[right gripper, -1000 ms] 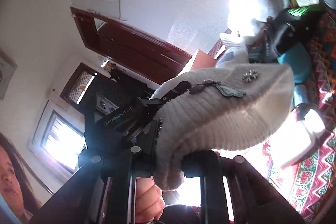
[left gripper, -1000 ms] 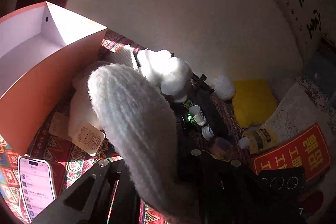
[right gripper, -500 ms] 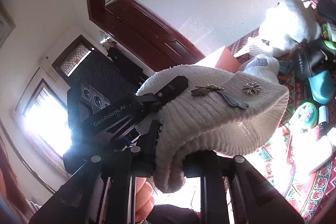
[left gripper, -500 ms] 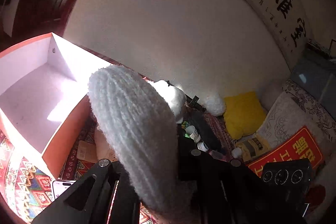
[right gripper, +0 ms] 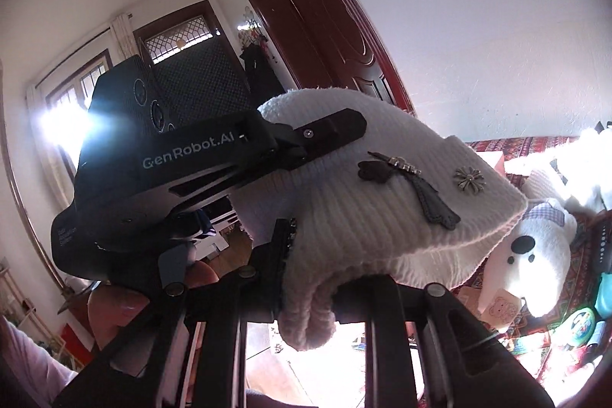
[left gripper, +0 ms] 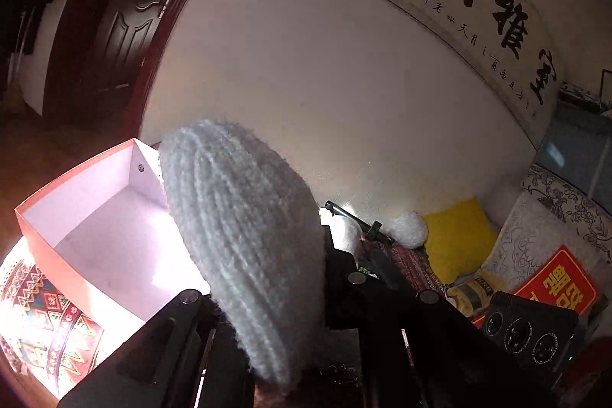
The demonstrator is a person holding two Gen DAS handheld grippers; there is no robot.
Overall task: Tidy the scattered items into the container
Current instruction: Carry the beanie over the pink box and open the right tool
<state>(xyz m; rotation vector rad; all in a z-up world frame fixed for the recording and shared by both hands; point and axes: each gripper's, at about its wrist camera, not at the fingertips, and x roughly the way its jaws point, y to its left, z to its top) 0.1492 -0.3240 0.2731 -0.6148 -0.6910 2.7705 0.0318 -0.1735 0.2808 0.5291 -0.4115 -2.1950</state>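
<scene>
The box (left gripper: 95,213) is empty. Both hand-held grippers, left (right gripper: 329,136) and right (right gripper: 306,293), pinch the white knit hat (right gripper: 382,209) in the air beside it. The stuffed bear (right gripper: 528,262) and other clutter wait on the patterned cloth (left gripper: 46,312).

White ribbed knit hat (right gripper: 367,217) with dark charms, held aloft beside open, empty orange box (left gripper: 76,236)
</scene>
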